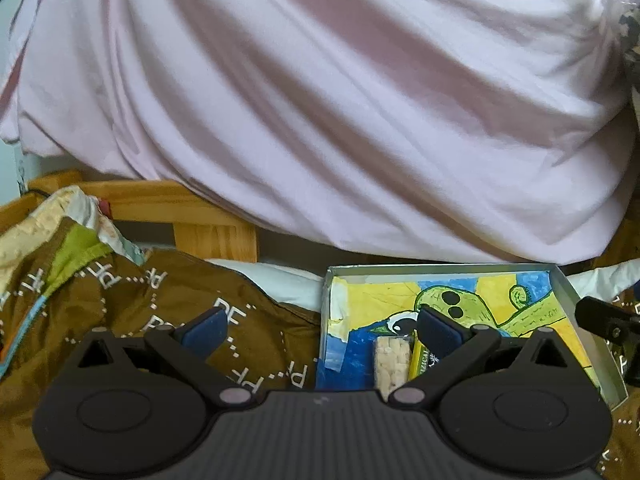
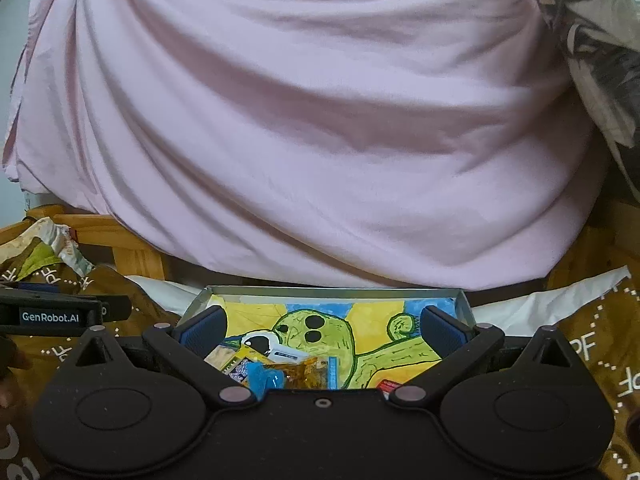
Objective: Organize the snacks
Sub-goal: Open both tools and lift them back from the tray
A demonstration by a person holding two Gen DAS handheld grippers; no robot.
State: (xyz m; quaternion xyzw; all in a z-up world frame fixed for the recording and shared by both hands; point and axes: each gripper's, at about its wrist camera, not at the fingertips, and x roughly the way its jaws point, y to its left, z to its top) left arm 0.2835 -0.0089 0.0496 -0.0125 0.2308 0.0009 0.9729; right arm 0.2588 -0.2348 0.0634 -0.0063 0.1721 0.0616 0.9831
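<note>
Both my grippers, left gripper (image 1: 320,326) and right gripper (image 2: 322,330), gape wide, empty. Snack packets (image 2: 280,372) crowd the tray (image 2: 332,291) beneath my right; a careless descent risks pinching two.

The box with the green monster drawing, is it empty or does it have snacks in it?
Not empty. The box holds several snack packets; the left wrist view shows a clear pack of pale pieces too.

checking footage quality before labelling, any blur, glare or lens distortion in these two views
Left wrist view: strong fisheye bend, dark corners at the top, the pink shirt soft and slightly blurred, the tray with its drawing fairly sharp. Right wrist view: same curved edges, the shirt soft, the snack packets in the tray a little smeared. Light is flat and dim in both, no glare.
</note>
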